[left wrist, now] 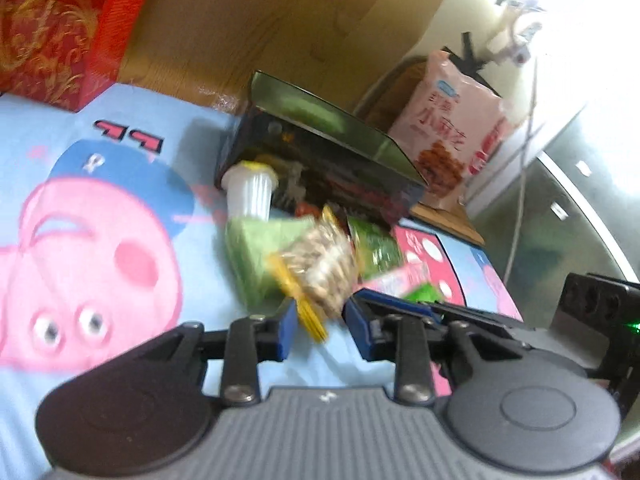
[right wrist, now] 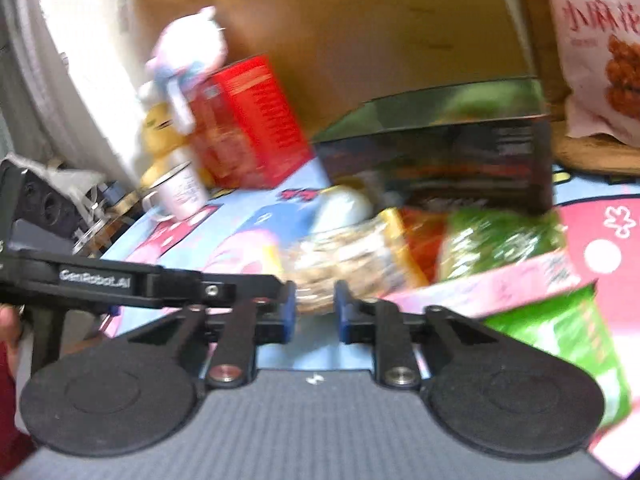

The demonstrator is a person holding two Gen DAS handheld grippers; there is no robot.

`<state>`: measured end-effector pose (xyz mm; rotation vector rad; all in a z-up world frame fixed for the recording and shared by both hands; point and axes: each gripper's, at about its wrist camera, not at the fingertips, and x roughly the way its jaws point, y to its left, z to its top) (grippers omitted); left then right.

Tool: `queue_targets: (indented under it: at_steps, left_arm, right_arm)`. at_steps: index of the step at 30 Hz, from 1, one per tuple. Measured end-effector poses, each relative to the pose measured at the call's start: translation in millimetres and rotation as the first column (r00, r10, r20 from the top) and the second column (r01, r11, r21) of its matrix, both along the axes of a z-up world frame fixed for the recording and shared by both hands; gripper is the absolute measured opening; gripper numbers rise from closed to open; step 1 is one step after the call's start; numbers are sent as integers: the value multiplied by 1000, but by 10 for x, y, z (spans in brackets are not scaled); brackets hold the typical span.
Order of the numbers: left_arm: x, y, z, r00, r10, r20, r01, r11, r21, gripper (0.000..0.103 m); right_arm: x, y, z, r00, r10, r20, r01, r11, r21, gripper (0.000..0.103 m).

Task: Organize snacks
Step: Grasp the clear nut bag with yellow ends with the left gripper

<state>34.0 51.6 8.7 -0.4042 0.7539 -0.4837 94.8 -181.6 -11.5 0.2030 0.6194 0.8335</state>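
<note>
A clear seed packet (left wrist: 320,272) with yellow edges lies on the blue cartoon tablecloth (left wrist: 100,240), in front of a dark box (left wrist: 320,168) with its lid raised. My left gripper (left wrist: 320,330) is shut on the packet's yellow near edge. In the right wrist view the same seed packet (right wrist: 344,256) fills the gap of my right gripper (right wrist: 315,312), which is shut on it. The two grippers meet at the packet from opposite sides. Both views are blurred.
Around the packet lie a white bottle (left wrist: 250,192), a pale green pack (left wrist: 256,256), a dark green packet (right wrist: 500,240) and a pink-and-green packet (right wrist: 560,340). A pink snack bag (left wrist: 448,128) stands behind the box. A red box (right wrist: 248,120), plush toys (right wrist: 188,48) and a mug (right wrist: 180,192) stand at the far left.
</note>
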Motion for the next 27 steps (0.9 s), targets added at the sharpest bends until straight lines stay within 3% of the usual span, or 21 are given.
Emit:
queue_targets:
  at_steps: [7,10,13,15,20,21,24,27]
  left_arm:
    - [-447,264,-226,999,38,-37,-38,999,19,31]
    - [-409,370,-256,994,77,-73,-78,997,-24,34]
    - [-344,382,-224,989,131,-73,-137,988,-71,56]
    - [-276,324,-193,987,147,-61,-151,986,-66,56]
    - [-48,105,-224,987,141,-70,-145,988,-54,55]
    - [-11,70,-255,987,142,-78,-146,988,-45,51]
    - [1,27,-287,990,121,-70,-124,992,-37,35]
    - [-91,81,-323,994,83,-72,-86,995,-43,33]
  right_arm:
    - [-497,80,-181,997,79,26,-78,996,-37,23]
    - [-350,12,-55,997,-21,71,23,999,-31,24]
    - [-6,-90,64,985,-153,86,151,988,29,37]
    - [186,-75,64,975,-207,79,206,978,15,41]
    - [527,82,-66,978,-206,2,206,978,0,40]
    - [532,90,-91,980,-200,-8,200,980,2,40]
    - [365,38,-93,989,-144,-44,145,989,36,34]
    - [17,69,-75,996,-83,-18,83,996,24,31]
